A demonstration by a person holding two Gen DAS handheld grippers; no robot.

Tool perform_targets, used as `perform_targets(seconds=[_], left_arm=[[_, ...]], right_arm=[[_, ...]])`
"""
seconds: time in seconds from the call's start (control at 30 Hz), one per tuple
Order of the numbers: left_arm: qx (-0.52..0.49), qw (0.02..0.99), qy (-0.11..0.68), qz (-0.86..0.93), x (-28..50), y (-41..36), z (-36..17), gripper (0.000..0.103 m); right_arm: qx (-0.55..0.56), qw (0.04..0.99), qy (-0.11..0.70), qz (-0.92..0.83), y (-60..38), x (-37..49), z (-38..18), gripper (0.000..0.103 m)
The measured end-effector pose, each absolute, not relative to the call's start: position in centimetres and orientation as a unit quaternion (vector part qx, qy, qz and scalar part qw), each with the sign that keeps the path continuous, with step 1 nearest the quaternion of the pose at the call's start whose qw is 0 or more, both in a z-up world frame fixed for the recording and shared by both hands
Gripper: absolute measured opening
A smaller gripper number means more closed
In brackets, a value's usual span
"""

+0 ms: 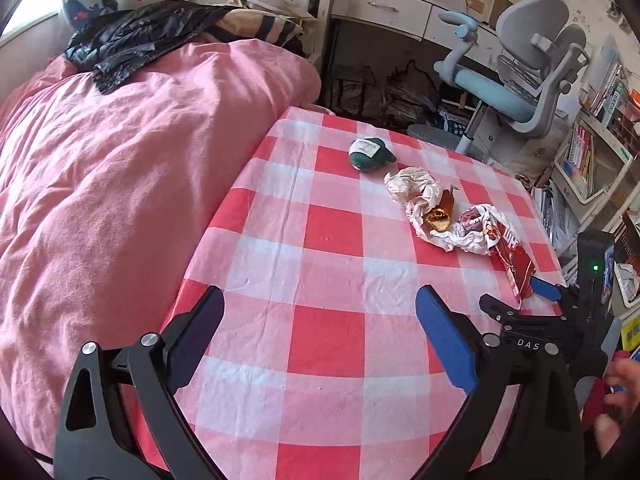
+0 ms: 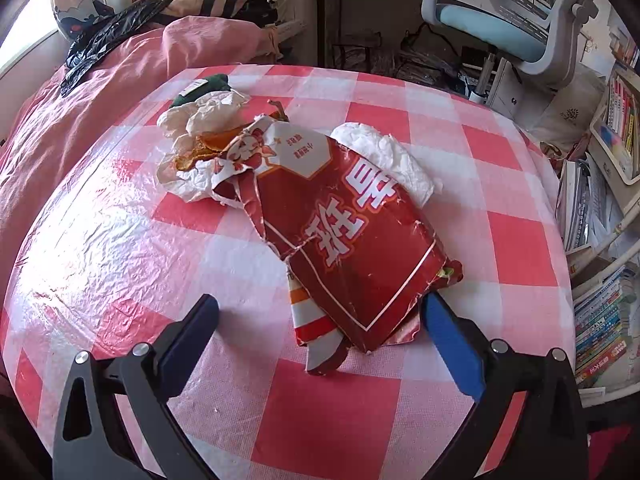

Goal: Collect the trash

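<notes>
Right gripper [image 2: 320, 316], jaws spread wide and empty, straddled the near end of the red wrapper [image 2: 352, 240], whose long axis ran away from it; left gripper [image 1: 320, 312], also spread, stood farther off.

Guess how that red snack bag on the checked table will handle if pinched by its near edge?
The red snack bag lies flat and creased, so probably empty, light and floppy: it would likely droop. Its glossy film may slip. The right gripper stands open at its near edge.

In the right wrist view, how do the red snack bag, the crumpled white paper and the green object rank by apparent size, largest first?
1. red snack bag, clearly largest, though it lies nearest the camera.
2. crumpled white paper.
3. green object, partly hidden behind the paper and farthest away, so its true size is unsure.
</notes>
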State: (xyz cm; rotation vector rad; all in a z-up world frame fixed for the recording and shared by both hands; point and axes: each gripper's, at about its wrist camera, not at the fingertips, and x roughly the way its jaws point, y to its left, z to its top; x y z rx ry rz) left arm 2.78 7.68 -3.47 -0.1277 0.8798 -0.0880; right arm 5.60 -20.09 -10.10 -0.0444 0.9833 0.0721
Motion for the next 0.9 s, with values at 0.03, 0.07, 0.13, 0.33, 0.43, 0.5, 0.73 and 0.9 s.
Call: perform_targets(seconds=[0.03,0.07,0.13,0.33,0.43,0.5,0.73,0.9], left_arm=[[-0.068,0.900,0.428,-0.042,2.8,7.8,-3.5,0.093],[-0.075,0.899,0.429,-0.045,2.7,7.9,-3.5,0.093],[-0.072,0.898,0.431,-0.056,2.6,7.4,-3.7,0.093],[-0.032,0.902,0.425,-0.065,1.9,5.8,-3.7,0.094],[-0.021,0.902,0.426,-0.060,1.9,5.7,-3.9,0.094],[-0.022,0.902,0.427,-0.063,1.8,5.8,-4.0,0.094],[-0.054,0.900,0.425,-0.082,1.8,6.6,-3.4,0.094],[-0.069,0.898,0.426,-0.091,1.5,6.9,-3.4,0.094]], right_arm=[[-0.021,0.881,0.472,0.035,-20.2,5.6,-10.1,0.097],[-0.021,0.881,0.472,0.035,-20.1,5.6,-10.1,0.097],[-0.021,0.881,0.472,0.035,-20.2,5.5,-10.1,0.097],[-0.021,0.881,0.472,0.035,-20.2,5.5,-10.1,0.097],[-0.021,0.881,0.472,0.035,-20.2,5.6,-10.1,0.097],[-0.021,0.881,0.472,0.035,-20.2,5.6,-10.1,0.097],[-0.021,0.881,0.472,0.035,-20.2,5.5,-10.1,0.097],[-0.021,0.881,0.472,0.035,-20.2,5.6,-10.1,0.097]])
